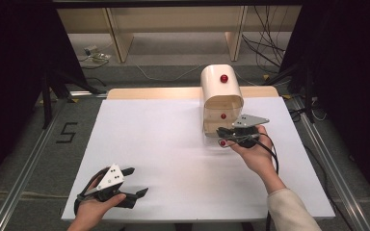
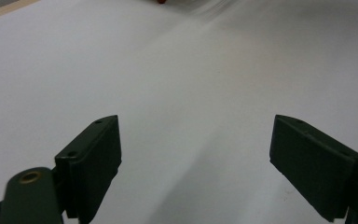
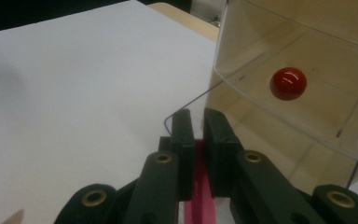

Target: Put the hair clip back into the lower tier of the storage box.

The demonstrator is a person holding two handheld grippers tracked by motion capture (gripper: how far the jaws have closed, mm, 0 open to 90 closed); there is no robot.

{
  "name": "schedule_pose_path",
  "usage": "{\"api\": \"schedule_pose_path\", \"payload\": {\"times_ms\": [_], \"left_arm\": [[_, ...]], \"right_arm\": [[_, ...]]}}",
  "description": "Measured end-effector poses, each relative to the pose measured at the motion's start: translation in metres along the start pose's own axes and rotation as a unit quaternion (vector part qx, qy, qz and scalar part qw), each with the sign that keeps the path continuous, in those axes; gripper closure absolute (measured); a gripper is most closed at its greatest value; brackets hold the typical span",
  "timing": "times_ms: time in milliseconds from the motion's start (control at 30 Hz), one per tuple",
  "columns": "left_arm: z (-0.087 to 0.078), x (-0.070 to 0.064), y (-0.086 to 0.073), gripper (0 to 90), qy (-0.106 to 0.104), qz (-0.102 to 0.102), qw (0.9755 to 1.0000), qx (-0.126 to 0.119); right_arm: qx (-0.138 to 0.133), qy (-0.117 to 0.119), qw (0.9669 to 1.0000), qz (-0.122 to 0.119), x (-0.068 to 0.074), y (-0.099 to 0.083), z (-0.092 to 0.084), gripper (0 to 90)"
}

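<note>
So I've got a gripper in each hand at the table (image 1: 139, 144), which is covered in a plain white sheet. My left gripper (image 1: 136, 182) is down at the near left corner, just hanging out over the bare white surface, jaws spread wide apart with nothing between them. In the left gripper view (image 2: 196, 154) it's basically white table between the two black pads.

My right gripper (image 1: 224, 136) is up at the far right, right at the front of a cream box (image 1: 221, 94) with a rounded top and a clear see-through door (image 3: 303, 84). The door has a little red knob (image 3: 288, 83) on it, and there's another red knob (image 1: 224, 78) up on top of the box. In the right gripper view, my jaws (image 3: 196, 140) are nearly pressed together, just a thin gap left, and they're pinching something pink/red (image 3: 196, 186) that shows in the slot between them. I honestly can't tell what that thing is. From the high view there's a small red bit (image 1: 222, 143) right at the gripper tip, just beside the bottom front edge of the box. The clear door's lower corner sits right above my fingertips; can't say if they touch.
</note>
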State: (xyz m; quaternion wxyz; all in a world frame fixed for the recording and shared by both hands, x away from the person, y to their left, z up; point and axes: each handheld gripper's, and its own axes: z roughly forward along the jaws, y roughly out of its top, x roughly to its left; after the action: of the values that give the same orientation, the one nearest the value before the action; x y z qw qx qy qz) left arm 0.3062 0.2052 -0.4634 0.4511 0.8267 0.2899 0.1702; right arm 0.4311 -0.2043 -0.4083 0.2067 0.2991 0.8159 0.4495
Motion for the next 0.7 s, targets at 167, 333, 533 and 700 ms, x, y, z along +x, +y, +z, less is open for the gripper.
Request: {"api": "schedule_pose_path", "payload": {"times_ms": [167,333,533,700], "left_arm": [[0.0001,0.0,-0.0001,16.4,0.0,-0.001,1.0,0.0],[-0.0002,-0.0001,0.0,16.5,-0.001,-0.002,1.0,0.0],[0.0,0.0001,0.0001,16.5,0.0,0.0,1.0,0.0],[-0.0002,0.0,0.0001,16.5,-0.001,0.0,1.0,0.0]], "right_arm": [[0.004,-0.003,1.0,-0.008,-0.0032,0.0033,0.0011,83.9],[0.008,-0.007,0.9999,-0.011,-0.0059,0.0053,0.0019,83.9],[0.009,-0.008,0.9999,-0.012,-0.0086,0.0071,0.0028,83.9],[0.011,-0.009,0.9998,-0.014,-0.0106,0.0096,0.0038,83.9]]}}
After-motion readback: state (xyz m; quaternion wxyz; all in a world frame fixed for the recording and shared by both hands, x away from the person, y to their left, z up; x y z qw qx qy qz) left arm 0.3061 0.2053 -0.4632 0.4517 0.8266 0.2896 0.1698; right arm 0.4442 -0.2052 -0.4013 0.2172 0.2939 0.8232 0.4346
